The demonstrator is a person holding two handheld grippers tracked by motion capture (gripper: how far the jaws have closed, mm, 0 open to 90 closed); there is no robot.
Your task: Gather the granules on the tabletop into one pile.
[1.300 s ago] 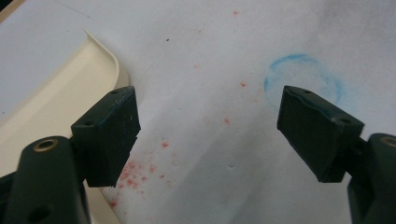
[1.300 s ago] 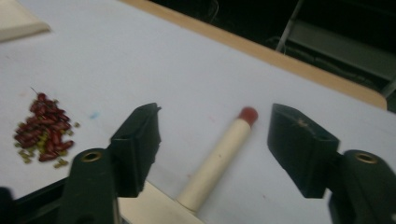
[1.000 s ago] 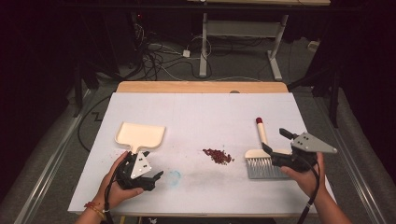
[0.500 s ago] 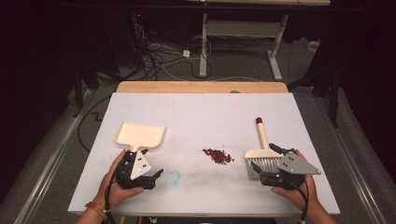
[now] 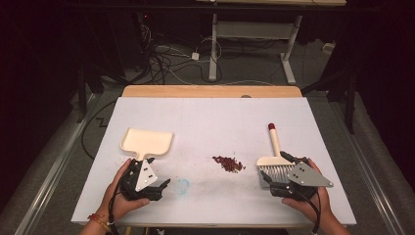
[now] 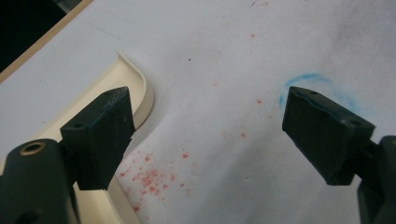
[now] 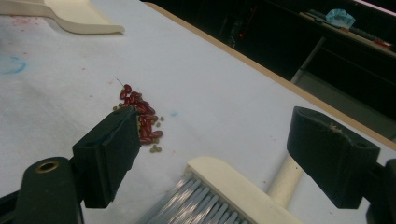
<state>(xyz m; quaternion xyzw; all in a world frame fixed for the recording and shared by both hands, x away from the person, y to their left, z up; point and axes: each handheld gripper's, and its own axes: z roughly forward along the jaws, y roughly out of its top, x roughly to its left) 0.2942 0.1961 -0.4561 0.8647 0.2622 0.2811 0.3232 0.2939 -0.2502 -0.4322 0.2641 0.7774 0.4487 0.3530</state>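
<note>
The brush [image 5: 274, 159] is lying flat on the white desk [image 5: 215, 117], on its right side, with its cream handle pointing away from the person and ending in a dark red tip, and its grey bristles facing the near edge. The right tongs [image 5: 266, 178] are sitting just at the bristle end; in the right gripper view the brush head [image 7: 224, 186] is lying between the two black jaws, which are standing wide apart and are not pressing on it. Those jaws have just been opening, so the right tongs are released. The right hand [image 5: 308, 196] is resting near the desk's front edge.

A small heap of red beans [image 5: 228, 163] is lying just left of the brush, near the middle of the desk; in the right gripper view a few small greenish ones are scattered around the heap [image 7: 140, 119].

Well apart on the left, the cream dustpan [image 5: 147, 142] is lying flat with its short handle pointing toward the person. The left tongs [image 5: 161, 186] are sitting just beside that handle, released, jaws spread over bare desk; in the left gripper view the dustpan's rim [image 6: 135, 88] is showing behind one jaw. A faint blue mark [image 5: 182, 184] is lying on the desk just right of the left tongs. The left hand [image 5: 122, 188] is gripping the tool.
</note>
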